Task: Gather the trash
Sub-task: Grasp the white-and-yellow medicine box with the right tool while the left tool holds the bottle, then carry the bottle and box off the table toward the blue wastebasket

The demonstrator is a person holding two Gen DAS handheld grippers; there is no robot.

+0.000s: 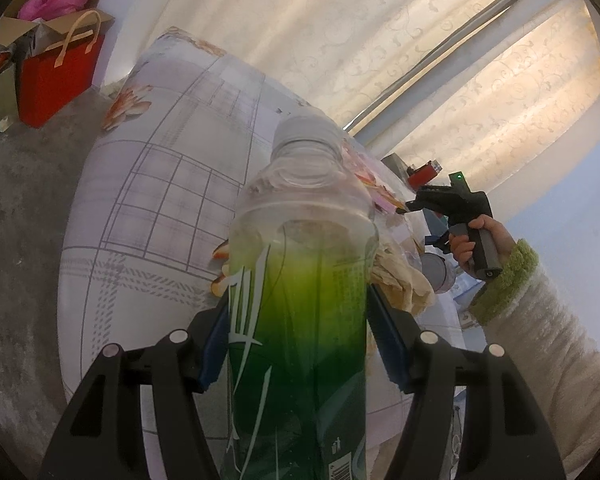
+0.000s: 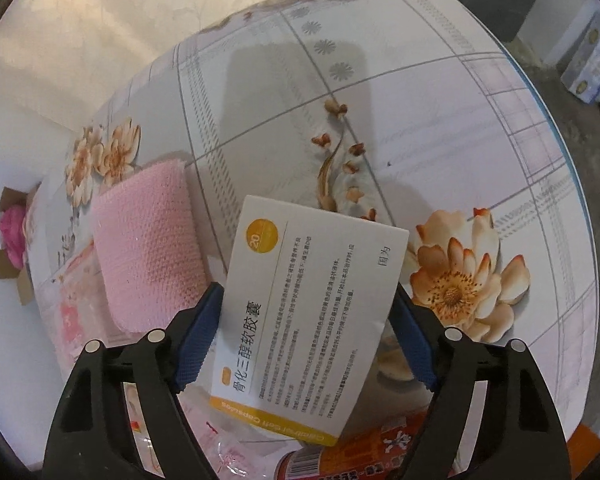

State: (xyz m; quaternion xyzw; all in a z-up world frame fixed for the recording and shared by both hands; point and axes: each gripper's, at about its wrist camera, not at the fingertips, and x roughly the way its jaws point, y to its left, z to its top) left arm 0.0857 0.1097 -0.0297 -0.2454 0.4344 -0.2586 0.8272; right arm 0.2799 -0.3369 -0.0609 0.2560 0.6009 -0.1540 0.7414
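Left gripper [image 1: 296, 344] clamps a green-labelled plastic bottle [image 1: 296, 280] above the floral tablecloth [image 1: 160, 208]. Right gripper [image 2: 304, 336] straddles a white medicine carton [image 2: 312, 312]; pad contact cannot be confirmed. Carton lies near the table's front edge, just beside a pink sponge pad [image 2: 148, 240].

box [image 2: 312, 312] on table [image 2: 440, 92], sponge [image 2: 148, 240] left

We hold the left gripper [image 1: 296, 344] angled slightly downward, blue pads [image 1: 214, 344] pressed on a bottle [image 1: 300, 280]. Our right gripper [image 2: 304, 336] points steeply down, jaws apart astride a carton [image 2: 312, 320]; our right hand [image 1: 470, 246] grips its handle.
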